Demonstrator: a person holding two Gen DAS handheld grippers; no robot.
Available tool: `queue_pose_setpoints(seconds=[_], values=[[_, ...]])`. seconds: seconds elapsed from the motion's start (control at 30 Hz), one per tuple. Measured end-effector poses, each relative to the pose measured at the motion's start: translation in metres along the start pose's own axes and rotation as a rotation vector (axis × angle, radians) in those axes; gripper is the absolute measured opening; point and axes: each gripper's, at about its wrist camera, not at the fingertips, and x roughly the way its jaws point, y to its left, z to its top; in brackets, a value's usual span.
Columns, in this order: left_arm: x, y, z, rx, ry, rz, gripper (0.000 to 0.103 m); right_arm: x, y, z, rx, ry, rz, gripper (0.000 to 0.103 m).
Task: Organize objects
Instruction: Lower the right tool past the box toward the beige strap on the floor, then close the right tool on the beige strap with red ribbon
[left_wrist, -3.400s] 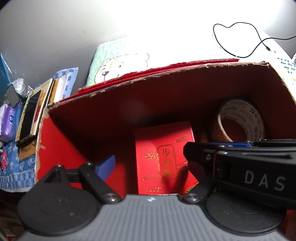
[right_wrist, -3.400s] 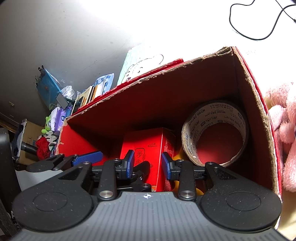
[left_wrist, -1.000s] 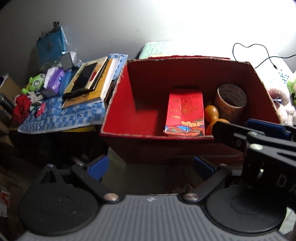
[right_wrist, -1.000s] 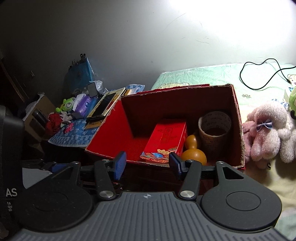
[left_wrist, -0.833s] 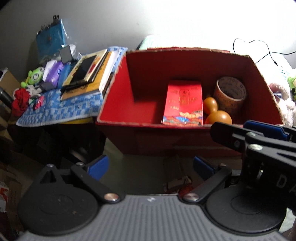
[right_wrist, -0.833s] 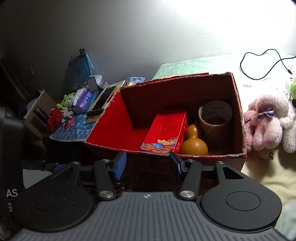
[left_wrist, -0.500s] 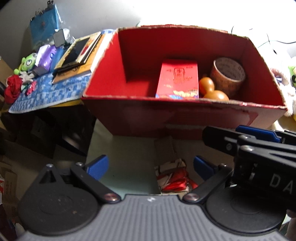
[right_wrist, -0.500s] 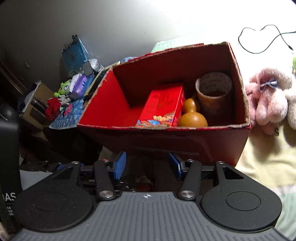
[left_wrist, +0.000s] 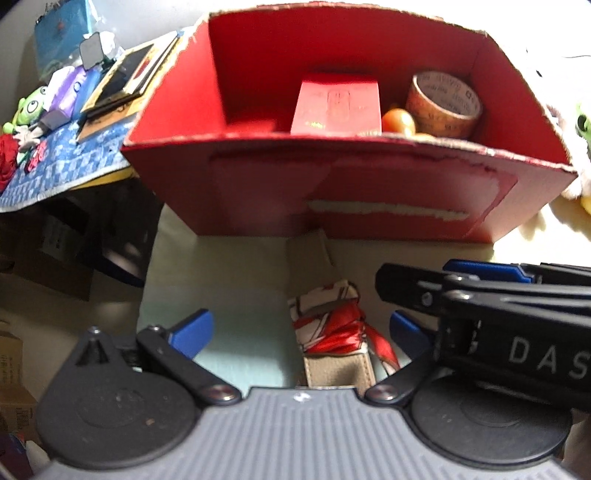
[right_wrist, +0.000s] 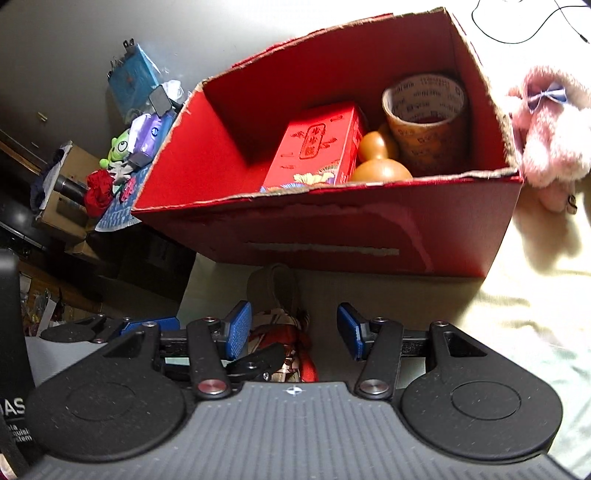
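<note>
I'm hovering both spread-apart grippers, left gripper (left_wrist: 299, 330) and right gripper (right_wrist: 291, 332), over a silky red-white scarf (left_wrist: 332, 319) on a tan strap (left_wrist: 338, 369), beside the torn red cardboard box (left_wrist: 351, 192).

My jaws are matt black plastic with ribbed blue pads (right_wrist: 236, 328) and bright metal pivot pins. Ahead, the red box (left_wrist: 351, 192) is cardboard, matt, its rim torn and rough, with paper stripped off the front in pale strips. Inside, the small red carton (right_wrist: 314, 151) looks smooth with gold print, the gourd (right_wrist: 380, 166) glossy, the tape roll (right_wrist: 424, 122) papery brown. The scarf (left_wrist: 332, 321) is shiny satin cloth; the pink toy (right_wrist: 550, 122) is fluffy plush.
</note>
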Motion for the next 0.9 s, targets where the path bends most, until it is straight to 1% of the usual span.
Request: queue_pose_setpoints(seconds=[0.13, 0.2, 0.37, 0.5, 0.57, 0.7, 0.8, 0.9], values=[[0.0, -0.001, -0.005, 0.016, -0.001, -0.021, 0.102, 0.003, -0.007, -0.001, 0.038, 0.026, 0.007, 0.055], [0.001, 0.002, -0.008, 0.015, 0.008, -0.046, 0.102, 0.005, -0.011, -0.002, 0.062, 0.041, 0.02, 0.055], [0.005, 0.015, -0.017, -0.015, 0.027, -0.145, 0.101, 0.01, -0.011, -0.001, 0.078, 0.061, 0.023, 0.055], [0.012, 0.024, -0.025, -0.047, 0.054, -0.251, 0.101, 0.015, -0.011, -0.001, 0.084, 0.081, 0.02, 0.055], [0.014, 0.027, -0.027, -0.062, 0.062, -0.29, 0.101, 0.019, -0.01, -0.002, 0.086, 0.09, 0.022, 0.055], [0.013, 0.026, -0.026, -0.056, 0.043, -0.311, 0.101, 0.026, -0.007, -0.002, 0.082, 0.107, 0.011, 0.054], [0.018, 0.028, -0.025, -0.064, 0.043, -0.317, 0.1, 0.031, -0.008, -0.003, 0.091, 0.126, 0.021, 0.053], [0.025, 0.033, -0.024, -0.09, 0.061, -0.351, 0.095, 0.037, -0.005, -0.004, 0.084, 0.151, 0.037, 0.052]])
